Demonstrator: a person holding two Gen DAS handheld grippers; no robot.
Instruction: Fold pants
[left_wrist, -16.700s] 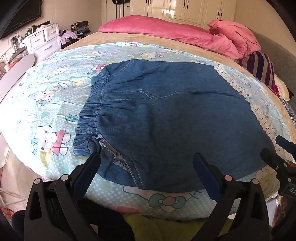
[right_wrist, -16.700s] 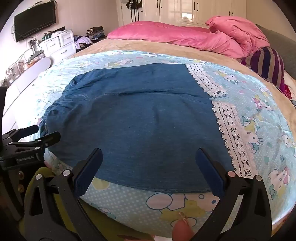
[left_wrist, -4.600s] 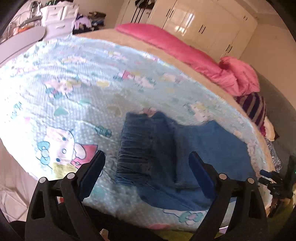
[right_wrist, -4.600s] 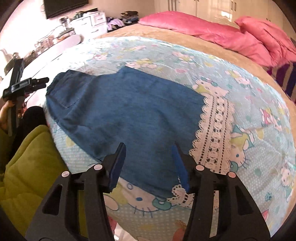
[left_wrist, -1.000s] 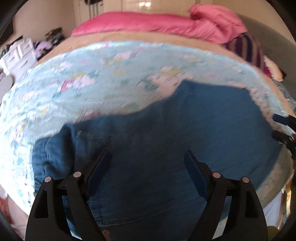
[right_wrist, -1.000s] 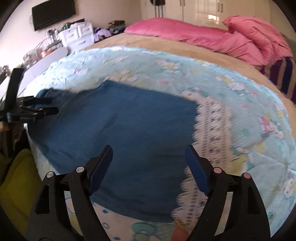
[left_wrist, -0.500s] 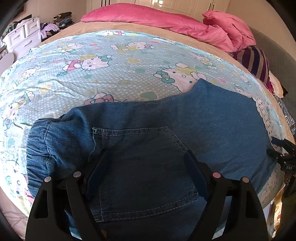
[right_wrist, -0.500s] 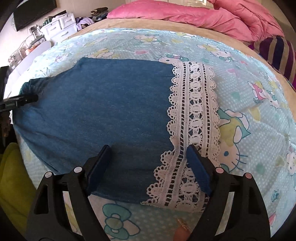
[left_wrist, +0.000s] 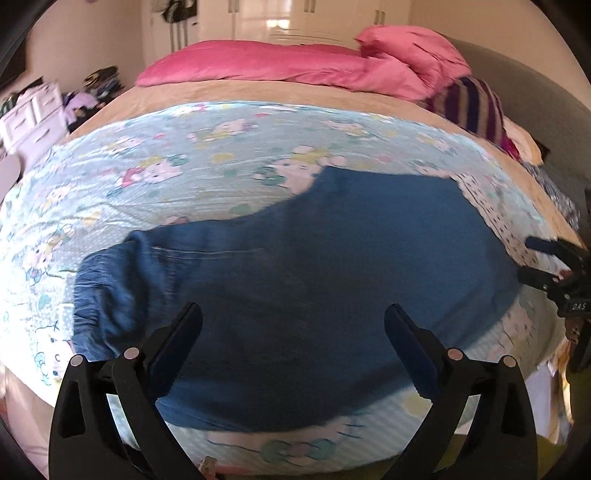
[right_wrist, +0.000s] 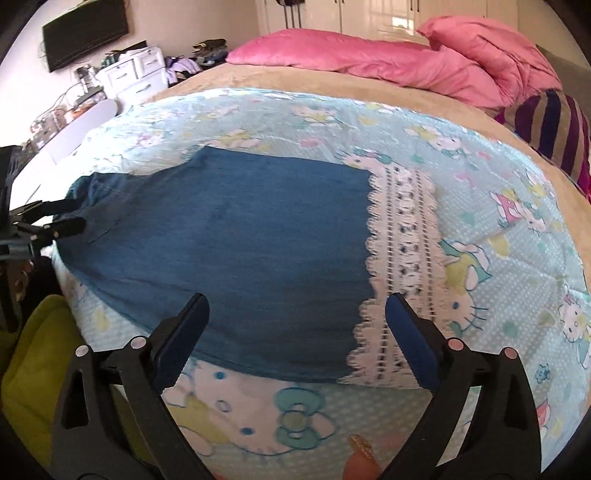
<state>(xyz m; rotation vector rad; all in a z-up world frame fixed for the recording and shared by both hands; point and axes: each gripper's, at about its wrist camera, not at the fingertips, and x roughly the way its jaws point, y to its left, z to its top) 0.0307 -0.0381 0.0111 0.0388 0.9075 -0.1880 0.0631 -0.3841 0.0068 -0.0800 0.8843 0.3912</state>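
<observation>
The blue denim pants (left_wrist: 314, 266) lie flat across the near side of the bed, folded lengthwise, with the elastic waistband (left_wrist: 99, 288) at the left and the white lace hem (right_wrist: 402, 251) at the right. My left gripper (left_wrist: 293, 310) hovers over the waist half, its jaws opening, with no cloth pinched between them. Over the leg end of the pants (right_wrist: 240, 240), my right gripper (right_wrist: 296, 299) hangs with its jaws opening too, and nothing is held there. Each gripper shows at the edge of the other's view: the right gripper (left_wrist: 550, 266) and the left gripper (right_wrist: 55, 218).
A light blue cartoon-cat sheet (left_wrist: 184, 173) covers the bed. A pink duvet (left_wrist: 295, 66) and a striped cushion (right_wrist: 554, 125) lie at the far end. White drawers (right_wrist: 136, 74) and a wall screen (right_wrist: 85, 37) stand at the far left. A yellow-green garment (right_wrist: 33, 362) is at the bed's near edge.
Both grippers have drawn back and up from the denim and their jaws stand wider. The pants lie where they were half a second ago.
</observation>
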